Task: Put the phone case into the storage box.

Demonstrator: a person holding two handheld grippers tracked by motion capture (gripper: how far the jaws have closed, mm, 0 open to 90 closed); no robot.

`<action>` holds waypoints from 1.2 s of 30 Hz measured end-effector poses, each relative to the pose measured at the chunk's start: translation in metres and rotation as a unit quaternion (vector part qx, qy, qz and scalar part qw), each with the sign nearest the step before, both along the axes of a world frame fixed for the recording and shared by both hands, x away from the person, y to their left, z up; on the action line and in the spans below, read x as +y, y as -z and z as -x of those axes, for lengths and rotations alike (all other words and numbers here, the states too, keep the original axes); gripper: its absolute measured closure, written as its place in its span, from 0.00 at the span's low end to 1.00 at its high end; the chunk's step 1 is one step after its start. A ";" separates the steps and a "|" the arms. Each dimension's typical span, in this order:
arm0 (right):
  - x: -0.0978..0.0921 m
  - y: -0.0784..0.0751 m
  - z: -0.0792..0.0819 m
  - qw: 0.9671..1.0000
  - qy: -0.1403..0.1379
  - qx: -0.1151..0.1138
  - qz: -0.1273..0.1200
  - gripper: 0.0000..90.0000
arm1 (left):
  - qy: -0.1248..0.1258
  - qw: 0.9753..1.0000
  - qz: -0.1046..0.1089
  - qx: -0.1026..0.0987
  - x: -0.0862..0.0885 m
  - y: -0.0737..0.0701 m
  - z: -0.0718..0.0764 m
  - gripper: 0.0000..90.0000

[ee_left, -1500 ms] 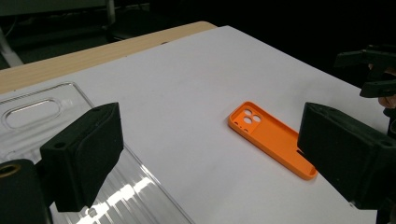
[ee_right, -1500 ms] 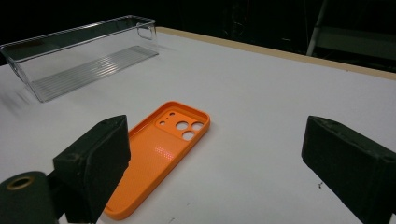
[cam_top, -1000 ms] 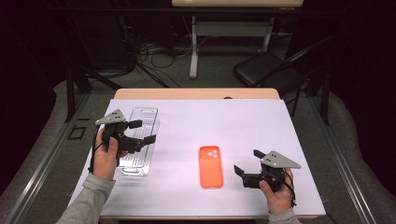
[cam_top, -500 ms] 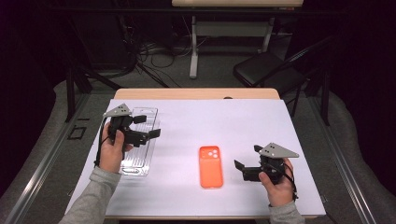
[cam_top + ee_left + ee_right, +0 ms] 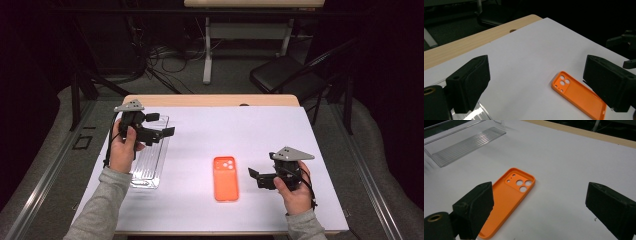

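Note:
An orange phone case [image 5: 226, 178] lies inner side up on the white tabletop, camera holes at its far end. My left gripper [image 5: 161, 125] hovers open above the far half of a clear plastic tray [image 5: 148, 162], pointing right toward the case. In the left gripper view the case [image 5: 579, 96] lies ahead between the wide-apart jaws of the left gripper [image 5: 536, 82]. My right gripper [image 5: 256, 177] stands open just right of the case, pointing left at it, with nothing between its fingers. In the right gripper view the case [image 5: 509, 197] lies close ahead of the right gripper [image 5: 541, 197], nearer its left jaw.
The white sheet [image 5: 260, 135] covers a wooden table whose far edge [image 5: 210, 100] shows. The ribbed clear tray [image 5: 466, 145] lies beyond the case. A black chair [image 5: 285, 75] and cables sit on the floor behind the table.
The left gripper has moved away from the person and slightly right over the tray. The right gripper has edged a little forward and toward the case. The case has not moved.

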State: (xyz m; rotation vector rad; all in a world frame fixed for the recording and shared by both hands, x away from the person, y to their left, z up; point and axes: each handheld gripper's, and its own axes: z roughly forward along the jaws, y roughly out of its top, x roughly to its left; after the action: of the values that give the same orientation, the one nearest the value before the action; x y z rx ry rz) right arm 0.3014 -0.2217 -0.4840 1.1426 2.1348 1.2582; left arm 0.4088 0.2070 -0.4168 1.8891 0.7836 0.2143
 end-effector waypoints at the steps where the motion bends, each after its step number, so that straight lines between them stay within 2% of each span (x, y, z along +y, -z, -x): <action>1: 0.001 0.000 -0.001 1.000 0.000 0.001 0.000 0.09 | 0.001 1.000 -0.001 -0.002 -0.001 -0.001 -0.001 0.08; 4: 0.002 0.000 -0.001 1.000 0.000 0.003 -0.001 0.09 | 0.000 1.000 0.002 -0.006 -0.001 -0.001 -0.002 0.08; 5: 0.004 -0.001 -0.002 1.000 0.000 0.008 -0.001 0.09 | -0.004 1.000 -0.011 -0.011 -0.001 -0.001 -0.003 0.08; 7: 0.005 -0.001 -0.003 1.000 -0.002 0.013 -0.001 0.09 | -0.008 1.000 -0.012 -0.014 -0.001 -0.002 -0.003 0.08; 9: 0.006 -0.001 -0.004 1.000 -0.003 0.013 0.000 0.09 | -0.010 1.000 -0.003 -0.015 0.002 -0.003 -0.003 0.08; 18: 0.016 -0.005 -0.011 1.000 -0.012 0.022 0.008 0.09 | -0.011 1.000 0.007 -0.006 0.007 -0.003 0.000 0.08; 20: 0.017 -0.005 -0.012 1.000 -0.013 0.025 0.009 0.09 | -0.020 1.000 0.000 -0.002 0.008 -0.001 0.000 0.08; 22: 0.020 -0.005 -0.014 0.999 -0.016 0.029 0.013 0.09 | -0.025 1.000 0.009 0.006 0.011 0.001 -0.001 0.08; 25: 0.024 -0.005 -0.017 0.999 -0.018 0.035 0.018 0.09 | -0.037 0.999 0.005 0.010 0.013 0.001 0.000 0.08; 30: 0.029 -0.003 -0.024 0.998 -0.021 0.048 0.032 0.09 | -0.027 1.000 0.016 0.006 0.013 -0.002 0.006 0.04; 31: 0.031 -0.001 -0.026 0.997 -0.022 0.057 0.037 0.09 | -0.025 1.000 0.014 0.006 0.013 -0.003 0.008 0.02; 33: 0.032 0.000 -0.027 0.997 -0.023 0.060 0.040 0.09 | -0.033 0.999 -0.001 0.002 0.011 -0.004 0.011 0.02; 36: 0.035 0.001 -0.032 0.996 -0.032 0.074 0.047 0.09 | -0.033 0.999 -0.008 0.005 0.010 -0.003 0.012 0.02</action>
State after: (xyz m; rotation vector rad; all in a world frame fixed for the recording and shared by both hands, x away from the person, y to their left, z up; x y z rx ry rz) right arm 0.3332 -0.1871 -0.4855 1.1675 2.3296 1.1175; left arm 0.3967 0.2172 -0.4136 1.8816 0.8539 0.2542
